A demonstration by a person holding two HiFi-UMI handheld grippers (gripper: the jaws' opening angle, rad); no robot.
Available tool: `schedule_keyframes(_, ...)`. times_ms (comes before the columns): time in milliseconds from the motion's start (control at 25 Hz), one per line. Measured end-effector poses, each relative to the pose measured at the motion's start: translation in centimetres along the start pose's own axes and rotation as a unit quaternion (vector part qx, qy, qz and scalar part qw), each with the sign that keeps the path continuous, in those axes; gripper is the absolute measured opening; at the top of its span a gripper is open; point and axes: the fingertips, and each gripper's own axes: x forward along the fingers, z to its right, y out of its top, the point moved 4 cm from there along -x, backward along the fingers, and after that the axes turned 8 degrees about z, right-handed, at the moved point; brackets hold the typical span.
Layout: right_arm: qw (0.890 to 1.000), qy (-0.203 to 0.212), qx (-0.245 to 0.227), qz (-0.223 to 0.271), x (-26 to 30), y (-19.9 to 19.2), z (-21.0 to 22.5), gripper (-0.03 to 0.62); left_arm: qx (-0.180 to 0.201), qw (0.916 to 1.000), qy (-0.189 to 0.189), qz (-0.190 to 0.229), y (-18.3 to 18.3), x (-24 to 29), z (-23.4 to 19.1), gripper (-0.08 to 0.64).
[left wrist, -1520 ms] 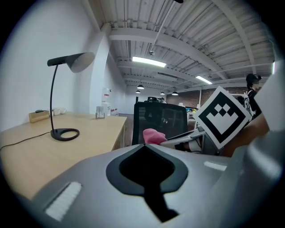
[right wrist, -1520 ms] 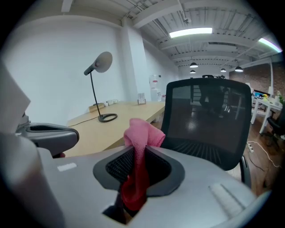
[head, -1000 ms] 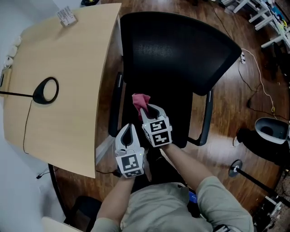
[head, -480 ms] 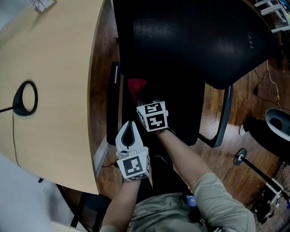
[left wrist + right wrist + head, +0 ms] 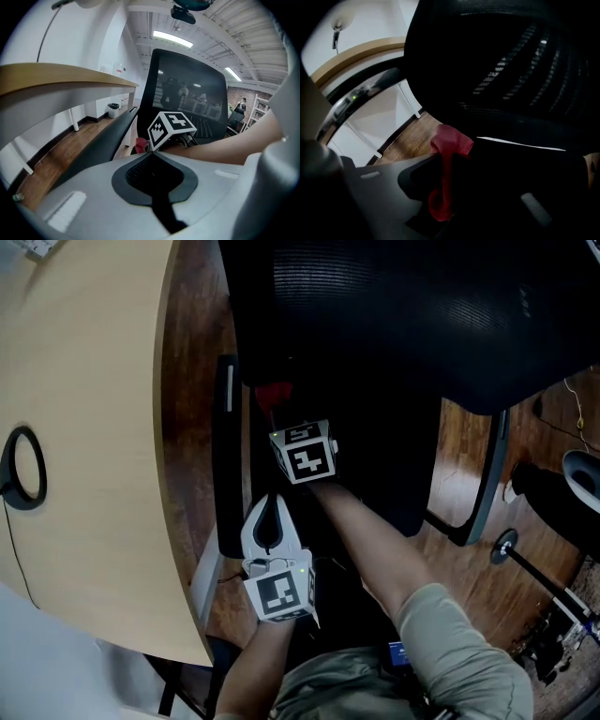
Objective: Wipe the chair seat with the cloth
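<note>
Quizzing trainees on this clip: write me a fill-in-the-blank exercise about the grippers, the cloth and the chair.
1. The right gripper is shut on a ___ cloth.
2. The left gripper has its jaws together and holds ___.
3. In the head view, the wooden desk lies to the ___ of the black chair.
Missing words: red; nothing; left.

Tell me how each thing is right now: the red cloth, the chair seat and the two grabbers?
red cloth: bunched up, pinched in the jaws, its end sticking out in front.
right gripper: shut on the red cloth, pointing down at the seat.
left gripper: shut, nothing in it.
chair seat: nobody on it; cannot tell if the cloth touches it.
</note>
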Motion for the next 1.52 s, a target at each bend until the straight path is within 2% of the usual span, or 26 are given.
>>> schedule_keyframes(280,1.000,-0.021,0.012,-0.007,1.2,-0.2,3.0,0.075,0.012,0.9998,-0.008,-0.016,-0.8,1.5,0.4,0.005)
schedule_keyframes(640,0.992,-0.111,0.053,-0.006,-4.7,-1.6,14.1,0.075,0.029,0.9966,-0.065,-0.041,-1.3,2.8,5.8,0.006)
schedule_keyframes(920,0.976,-0.197,0.096,0.001,-11.2,-3.7,23.5,0.074,0.034,0.9936,-0.098,-0.042,-1.7,4.1,10.5,0.006)
schedule_keyframes(1280,0.940,-0.291,0.177,0.003,-18.5,-7.6,32.5,0.074,0.042,0.9902,-0.128,-0.039,-2.0,5.0,15.6,0.006)
schedule_keyframes(1520,0.938,-0.300,0.173,-0.012,-19.2,-9.8,32.9,0.074,0.049,0.9892,-0.130,-0.049,-2.9,4.0,16.0,0.005)
